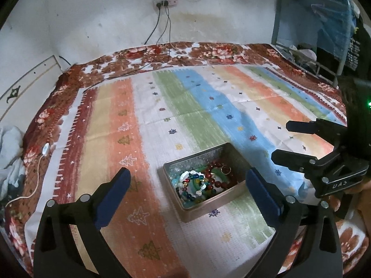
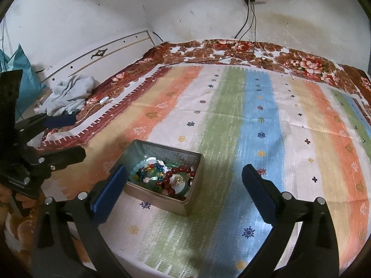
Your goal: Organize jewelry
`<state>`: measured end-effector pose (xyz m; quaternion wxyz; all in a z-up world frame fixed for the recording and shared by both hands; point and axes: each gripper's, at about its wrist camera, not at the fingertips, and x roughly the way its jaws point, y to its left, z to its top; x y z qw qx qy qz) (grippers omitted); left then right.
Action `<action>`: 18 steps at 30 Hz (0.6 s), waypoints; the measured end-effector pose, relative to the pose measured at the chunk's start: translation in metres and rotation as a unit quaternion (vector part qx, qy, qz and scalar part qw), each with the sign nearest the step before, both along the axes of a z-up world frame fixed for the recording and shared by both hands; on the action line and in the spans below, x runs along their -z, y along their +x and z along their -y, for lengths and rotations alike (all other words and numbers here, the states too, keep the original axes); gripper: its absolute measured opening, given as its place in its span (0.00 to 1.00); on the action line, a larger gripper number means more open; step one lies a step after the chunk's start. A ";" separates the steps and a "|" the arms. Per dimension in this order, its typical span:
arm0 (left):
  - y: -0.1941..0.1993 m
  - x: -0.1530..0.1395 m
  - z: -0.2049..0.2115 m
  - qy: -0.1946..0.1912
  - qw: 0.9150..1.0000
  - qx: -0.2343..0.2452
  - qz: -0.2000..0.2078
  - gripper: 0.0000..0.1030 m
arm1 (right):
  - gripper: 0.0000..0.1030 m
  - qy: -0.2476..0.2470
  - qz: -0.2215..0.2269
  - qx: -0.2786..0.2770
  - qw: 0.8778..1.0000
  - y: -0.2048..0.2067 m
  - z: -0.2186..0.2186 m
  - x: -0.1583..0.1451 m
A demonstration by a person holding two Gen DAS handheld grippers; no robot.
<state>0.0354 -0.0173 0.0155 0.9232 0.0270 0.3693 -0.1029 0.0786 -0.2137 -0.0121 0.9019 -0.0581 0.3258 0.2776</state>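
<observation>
Brimming tin [image 2: 160, 194] of beaded bracelets [image 2: 167, 176]

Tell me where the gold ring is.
The gold ring lies inside the metal tin, atop the red bead bracelet, at the tin's far right corner in the left wrist view.

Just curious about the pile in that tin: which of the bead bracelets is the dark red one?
The dark red bracelet lies at the tin's right side, made of large round matching beads; the others mix blue, green and white.
</observation>
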 end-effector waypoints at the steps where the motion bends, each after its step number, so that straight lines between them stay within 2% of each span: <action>1: 0.000 0.000 0.000 -0.004 1.000 0.002 -0.001 0.94 | 0.95 -0.001 -0.001 0.001 1.000 0.001 0.000 0.001; 7: -0.002 0.000 -0.002 -0.023 1.000 0.010 0.000 0.94 | 0.95 0.006 -0.011 0.003 1.000 0.004 0.002 0.005; 18: 0.001 0.004 -0.004 -0.024 1.000 0.003 0.000 0.94 | 0.95 0.009 -0.006 0.000 1.000 0.006 0.000 0.006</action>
